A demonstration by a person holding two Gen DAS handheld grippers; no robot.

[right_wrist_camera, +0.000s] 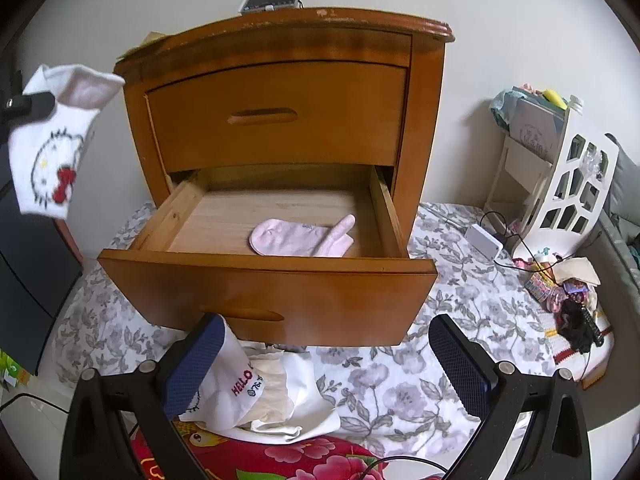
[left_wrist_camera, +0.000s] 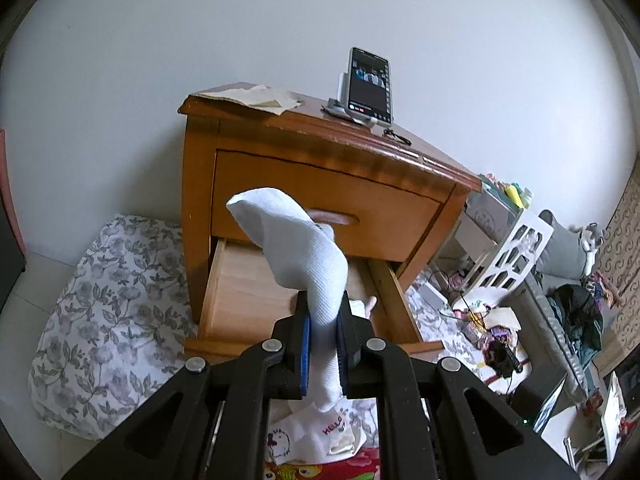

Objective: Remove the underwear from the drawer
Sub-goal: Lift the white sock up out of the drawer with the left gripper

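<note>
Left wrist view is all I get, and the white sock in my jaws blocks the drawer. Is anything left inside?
Observer: Yes. One pink sock lies on the floor of the open bottom drawer, toward its right side.
Operator: Is the right gripper holding anything?
Observer: No. The right gripper is open, hanging in front of the drawer over the flowered bedding.
Operator: What does my sock look like from the side?
Observer: The white sock in the left gripper has a cartoon cat face with a red bow.
</note>
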